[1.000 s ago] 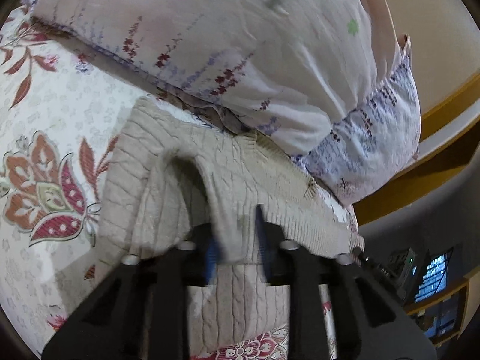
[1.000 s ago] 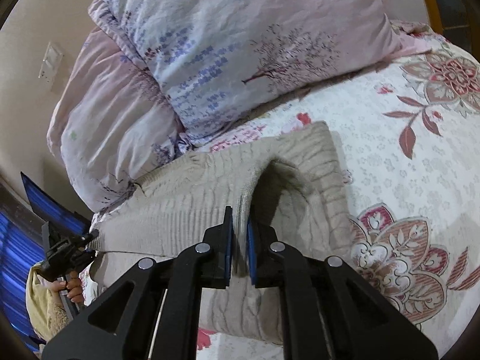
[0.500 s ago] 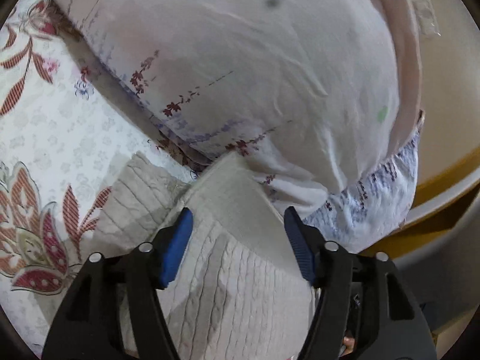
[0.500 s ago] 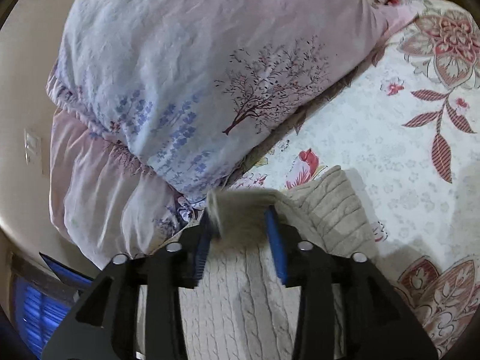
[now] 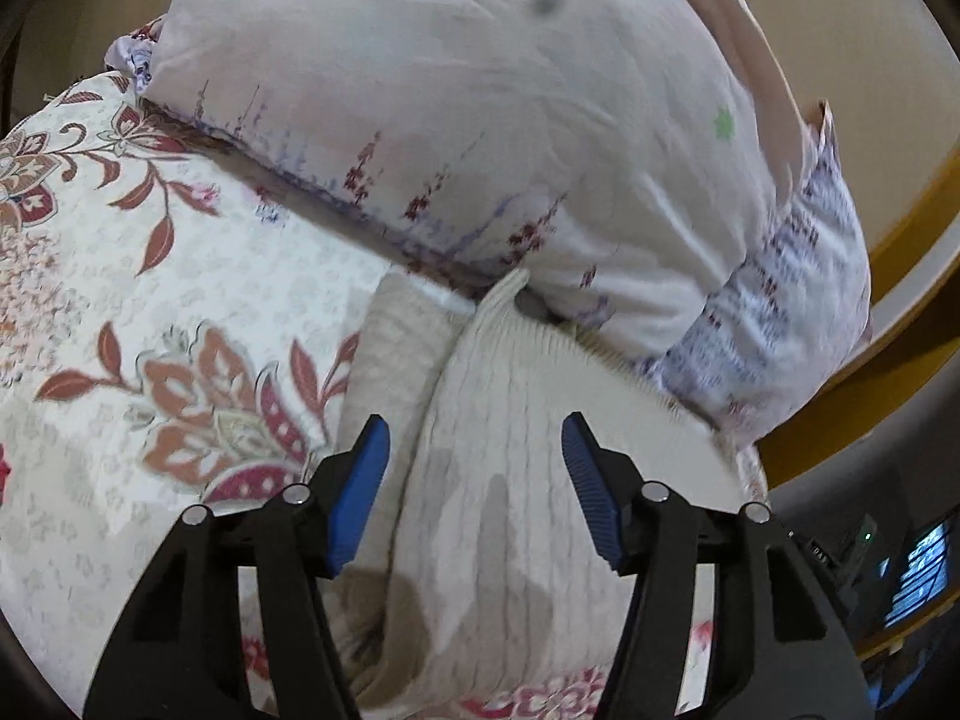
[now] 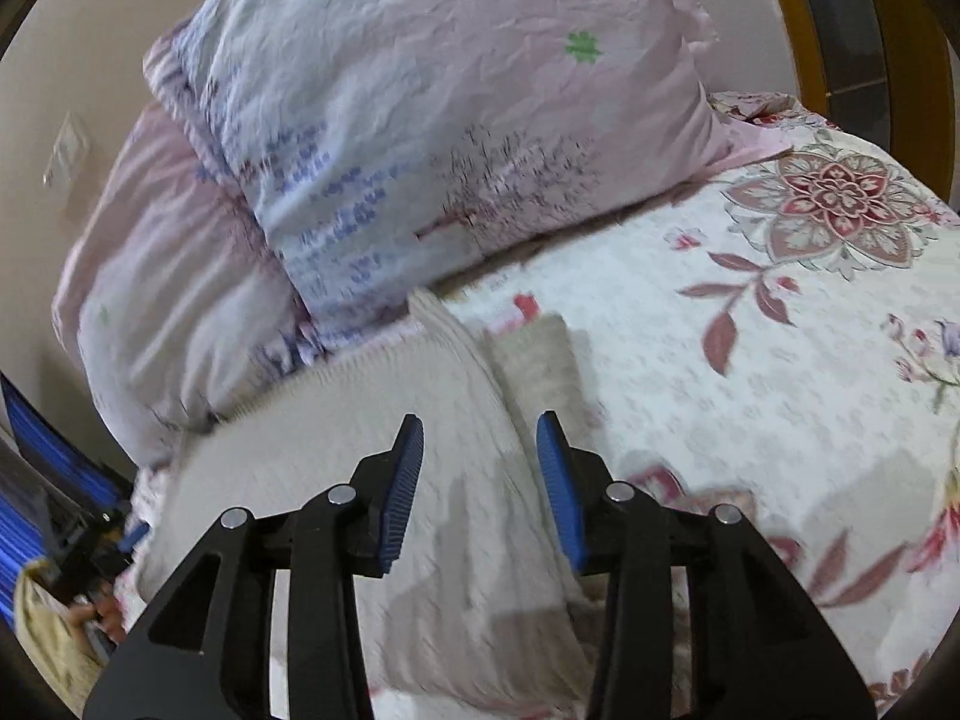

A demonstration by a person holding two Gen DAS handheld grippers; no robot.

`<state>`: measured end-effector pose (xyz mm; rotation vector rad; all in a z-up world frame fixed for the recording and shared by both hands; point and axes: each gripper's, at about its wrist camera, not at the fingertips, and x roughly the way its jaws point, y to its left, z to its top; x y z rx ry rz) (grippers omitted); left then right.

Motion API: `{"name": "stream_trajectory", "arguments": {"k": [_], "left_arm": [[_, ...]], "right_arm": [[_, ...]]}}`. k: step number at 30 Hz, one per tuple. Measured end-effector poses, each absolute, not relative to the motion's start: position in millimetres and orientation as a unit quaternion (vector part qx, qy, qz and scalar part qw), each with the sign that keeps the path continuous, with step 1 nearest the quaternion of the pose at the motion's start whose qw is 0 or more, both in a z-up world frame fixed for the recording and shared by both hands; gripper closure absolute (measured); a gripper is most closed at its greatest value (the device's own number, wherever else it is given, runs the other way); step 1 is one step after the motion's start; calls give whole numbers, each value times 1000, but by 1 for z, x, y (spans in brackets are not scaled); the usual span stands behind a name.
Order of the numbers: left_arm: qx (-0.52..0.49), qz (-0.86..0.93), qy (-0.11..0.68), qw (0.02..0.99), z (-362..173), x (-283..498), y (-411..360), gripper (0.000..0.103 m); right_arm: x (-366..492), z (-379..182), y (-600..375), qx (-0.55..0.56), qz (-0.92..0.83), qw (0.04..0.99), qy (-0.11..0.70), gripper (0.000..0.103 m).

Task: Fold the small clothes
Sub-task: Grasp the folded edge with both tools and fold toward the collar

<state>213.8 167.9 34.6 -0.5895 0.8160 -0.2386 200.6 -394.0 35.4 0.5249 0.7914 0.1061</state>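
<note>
Item: beige cable-knit sweater (image 5: 504,480), folded over on the floral bedsheet (image 5: 198,276), far edge touching the lavender-print pillow (image 5: 480,138). My left gripper (image 5: 474,480) and right gripper (image 6: 480,480) both hover above it, jaws apart, holding nothing. Risk, as I judge it: the pillow crowds the far hem, so the fold may bunch or spring loose.

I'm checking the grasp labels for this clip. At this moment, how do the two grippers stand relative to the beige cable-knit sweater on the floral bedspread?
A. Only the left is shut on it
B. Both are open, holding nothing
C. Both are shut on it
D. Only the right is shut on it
B: the left gripper and the right gripper each show blue pads spread apart, with the beige cable-knit sweater lying loose on the floral bedspread beneath them.
</note>
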Motion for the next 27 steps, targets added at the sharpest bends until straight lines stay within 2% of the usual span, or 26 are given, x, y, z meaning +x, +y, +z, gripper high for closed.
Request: {"name": "stream_trajectory", "arguments": {"k": [2, 3, 5, 6, 8, 18, 27], "left_arm": [[-271, -112, 398, 869, 30, 211, 164, 49], [-265, -111, 403, 869, 27, 210, 163, 51], [-252, -111, 415, 867, 22, 210, 158, 68], [-247, -111, 420, 866, 19, 210, 156, 74], [-236, -107, 429, 866, 15, 210, 155, 93], [-231, -122, 433, 863, 22, 197, 163, 96], [-226, -120, 440, 861, 11, 192, 165, 96]], "right_arm": [[199, 28, -391, 239, 45, 885, 398, 63], [199, 24, -389, 233, 44, 882, 407, 71], [197, 18, -385, 222, 49, 878, 421, 89], [195, 18, -383, 215, 47, 880, 421, 91], [191, 21, -384, 217, 49, 882, 415, 94], [165, 39, -385, 236, 54, 885, 398, 95], [162, 24, -378, 206, 18, 880, 427, 95]]}}
